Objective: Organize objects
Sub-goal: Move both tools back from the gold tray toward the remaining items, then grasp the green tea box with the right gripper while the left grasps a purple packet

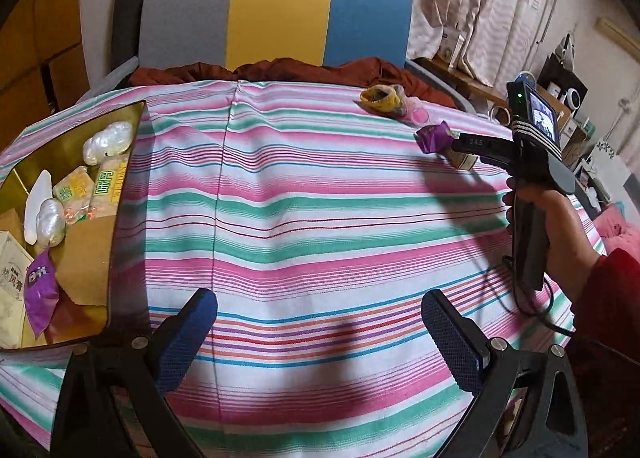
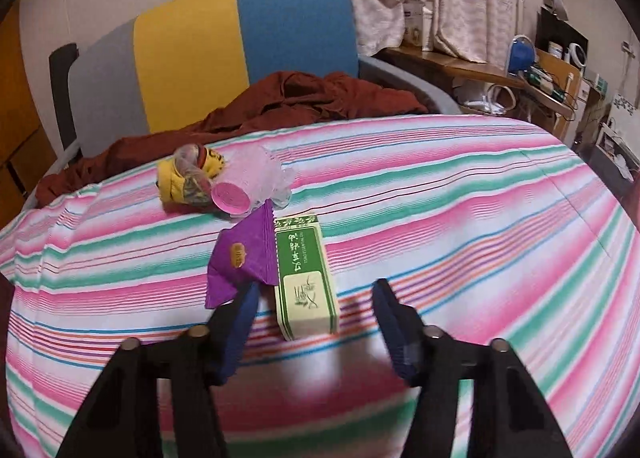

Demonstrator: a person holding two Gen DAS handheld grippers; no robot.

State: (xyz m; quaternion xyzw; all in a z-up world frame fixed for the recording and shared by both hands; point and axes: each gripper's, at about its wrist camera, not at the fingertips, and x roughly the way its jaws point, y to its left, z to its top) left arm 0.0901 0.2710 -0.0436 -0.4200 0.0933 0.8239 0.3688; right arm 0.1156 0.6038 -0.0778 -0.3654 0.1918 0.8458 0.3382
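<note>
Green box (image 2: 306, 282) lies between the parted right jaws.

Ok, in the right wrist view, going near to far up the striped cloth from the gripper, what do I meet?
Right gripper, open → green and cream cardboard box → pink-lidded clear plastic cup lying on its side → rust-brown crumpled cloth → grey, yellow and blue chair back.

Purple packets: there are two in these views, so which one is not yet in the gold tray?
The purple packet lying on the striped cloth beside the green box; the other purple packet already sits inside the gold tray.
</note>
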